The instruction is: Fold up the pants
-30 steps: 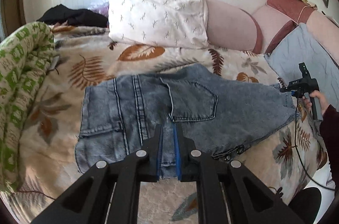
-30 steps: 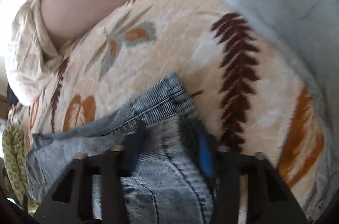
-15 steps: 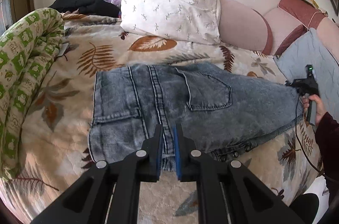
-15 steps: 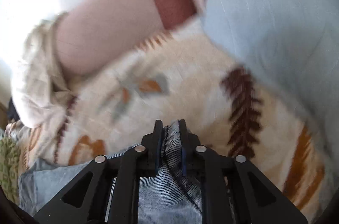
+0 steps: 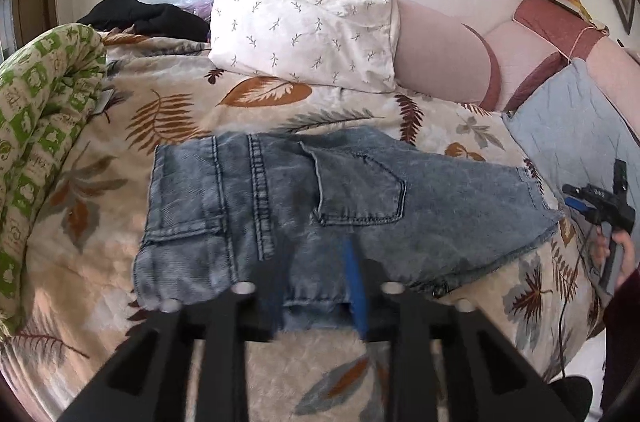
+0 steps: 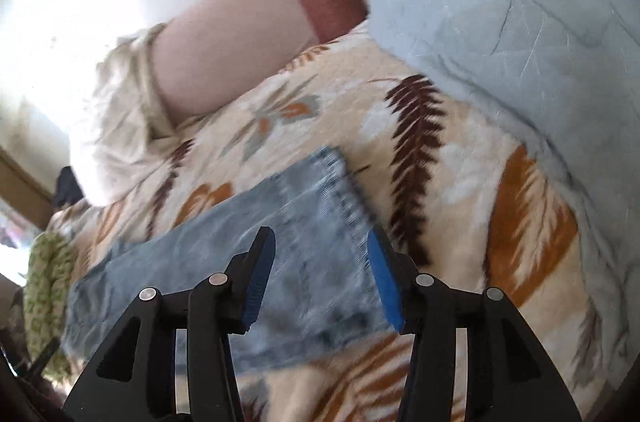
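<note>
Folded grey-blue denim pants (image 5: 320,206) lie flat on the leaf-patterned bedspread (image 5: 160,118), waistband at the left, leg ends at the right. My left gripper (image 5: 316,262) hovers over their near hem; its jaws are opening, the hem lies between the blurred fingers and the pads do not press it. In the right wrist view the leg end of the pants (image 6: 296,234) lies under my right gripper (image 6: 320,238), whose jaws are opening with the blue pads clear of the cloth. The left wrist view shows that right gripper (image 5: 592,202) in a hand, just past the leg end.
A white pillow (image 5: 308,18) and pink bolsters (image 5: 436,62) lie at the head of the bed. A light blue cushion (image 5: 572,126) sits at the right, a rolled green quilt (image 5: 36,126) along the left, a black garment (image 5: 140,14) behind it.
Half a second ago both grippers were shut on the denim. Both have let go and their jaws have spread. The right gripper has drawn back and up from the leg end.
</note>
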The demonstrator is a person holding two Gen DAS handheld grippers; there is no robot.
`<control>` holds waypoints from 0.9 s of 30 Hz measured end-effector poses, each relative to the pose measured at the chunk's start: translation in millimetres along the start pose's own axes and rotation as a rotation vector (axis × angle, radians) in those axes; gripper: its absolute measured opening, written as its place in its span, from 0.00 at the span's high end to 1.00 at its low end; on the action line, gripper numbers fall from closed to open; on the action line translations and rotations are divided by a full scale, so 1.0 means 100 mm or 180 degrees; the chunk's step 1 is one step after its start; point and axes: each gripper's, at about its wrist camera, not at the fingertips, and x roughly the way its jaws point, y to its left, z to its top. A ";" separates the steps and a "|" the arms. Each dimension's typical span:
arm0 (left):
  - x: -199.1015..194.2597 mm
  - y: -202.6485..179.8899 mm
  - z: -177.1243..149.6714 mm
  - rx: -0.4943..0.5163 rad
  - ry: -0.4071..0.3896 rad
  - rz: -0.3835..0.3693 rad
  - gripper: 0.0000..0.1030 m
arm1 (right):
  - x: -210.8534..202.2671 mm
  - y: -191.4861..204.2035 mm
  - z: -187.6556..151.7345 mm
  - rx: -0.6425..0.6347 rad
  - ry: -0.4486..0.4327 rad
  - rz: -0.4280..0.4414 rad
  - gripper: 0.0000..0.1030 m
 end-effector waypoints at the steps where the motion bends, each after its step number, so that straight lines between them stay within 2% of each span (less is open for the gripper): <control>1: 0.03 -0.02 0.03 -0.0015 0.0008 0.0003 0.66 | -0.02 0.05 -0.02 -0.0017 -0.0002 0.0022 0.54; 6: 0.05 -0.13 0.09 -0.0047 0.0026 -0.0055 0.66 | 0.19 0.34 -0.17 -0.0090 0.0062 0.0015 0.54; 10: 0.06 -0.29 0.07 0.0063 0.0057 -0.0073 0.66 | 0.29 0.37 -0.37 -0.0047 0.0123 -0.0112 0.54; 12: 0.10 -0.36 0.09 0.0100 0.0052 -0.0054 0.61 | 0.39 0.33 -0.46 0.0041 0.0201 -0.0180 0.55; 16: 0.22 -0.39 0.13 0.0015 0.0082 0.0015 0.59 | 0.42 0.30 -0.60 0.0005 0.0207 -0.0274 0.56; 20: 0.34 -0.52 0.13 0.0068 0.0109 0.0012 0.58 | 0.46 0.33 -0.67 -0.0151 0.0323 -0.0359 0.56; 27: 0.49 -0.77 0.11 0.0157 0.0122 -0.0094 0.58 | 0.47 0.32 -0.84 -0.0232 0.0696 -0.0443 0.56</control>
